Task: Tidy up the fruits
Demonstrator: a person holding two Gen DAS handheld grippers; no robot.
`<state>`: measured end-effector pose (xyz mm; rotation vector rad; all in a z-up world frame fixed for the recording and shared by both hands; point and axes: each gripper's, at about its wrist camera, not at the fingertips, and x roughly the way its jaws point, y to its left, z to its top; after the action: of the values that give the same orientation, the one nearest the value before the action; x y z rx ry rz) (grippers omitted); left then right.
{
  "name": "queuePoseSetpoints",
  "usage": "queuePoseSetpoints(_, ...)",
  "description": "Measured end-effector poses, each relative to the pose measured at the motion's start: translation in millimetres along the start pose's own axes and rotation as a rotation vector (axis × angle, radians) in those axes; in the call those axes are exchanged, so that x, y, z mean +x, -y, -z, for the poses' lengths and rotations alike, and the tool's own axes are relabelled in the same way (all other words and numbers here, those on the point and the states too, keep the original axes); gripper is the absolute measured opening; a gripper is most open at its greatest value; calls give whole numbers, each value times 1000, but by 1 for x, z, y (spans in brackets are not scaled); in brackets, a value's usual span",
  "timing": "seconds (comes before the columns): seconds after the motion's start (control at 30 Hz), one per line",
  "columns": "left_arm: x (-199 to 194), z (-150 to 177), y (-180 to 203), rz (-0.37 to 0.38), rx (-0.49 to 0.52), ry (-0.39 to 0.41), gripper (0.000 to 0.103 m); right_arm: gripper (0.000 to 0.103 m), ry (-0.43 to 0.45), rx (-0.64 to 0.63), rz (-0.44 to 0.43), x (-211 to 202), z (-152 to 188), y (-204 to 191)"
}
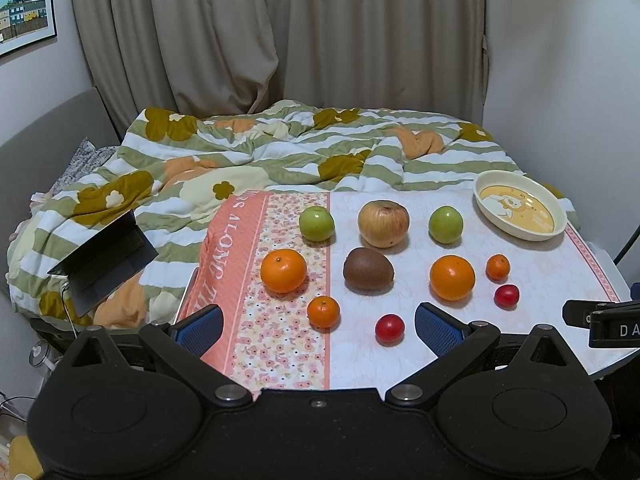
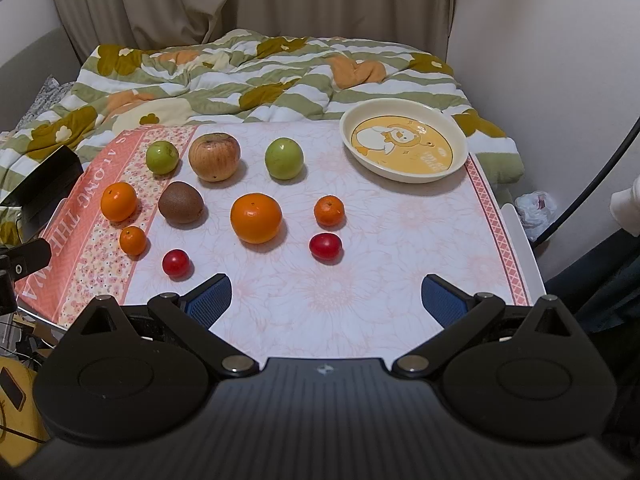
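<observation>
Several fruits lie on a flowered cloth (image 2: 400, 240): two green apples (image 2: 162, 157) (image 2: 284, 159), a brownish apple (image 2: 215, 156), a kiwi (image 2: 180, 204), two big oranges (image 2: 256, 217) (image 2: 118, 201), two small mandarins (image 2: 329, 211) (image 2: 133, 240) and two red tomatoes (image 2: 325, 246) (image 2: 175, 263). An empty cream plate (image 2: 404, 144) with a yellow cartoon stands at the back right. My left gripper (image 1: 318, 330) is open and empty at the front edge, near a tomato (image 1: 389, 328) and a mandarin (image 1: 323, 311). My right gripper (image 2: 326, 300) is open and empty over the bare front of the cloth.
A rumpled striped quilt (image 1: 280, 152) covers the bed behind the table. A dark laptop (image 1: 104, 264) lies on it at the left. Curtains (image 1: 280, 32) hang behind. The right gripper's body (image 1: 608, 320) shows at the right edge of the left wrist view.
</observation>
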<state>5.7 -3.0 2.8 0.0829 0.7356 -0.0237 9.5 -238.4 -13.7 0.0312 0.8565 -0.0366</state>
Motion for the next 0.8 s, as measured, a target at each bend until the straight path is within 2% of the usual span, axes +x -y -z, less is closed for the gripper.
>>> queuePoseSetpoints(0.8, 0, -3, 0, -2, -1, 2, 103, 103, 0, 1, -5, 0, -3, -1)
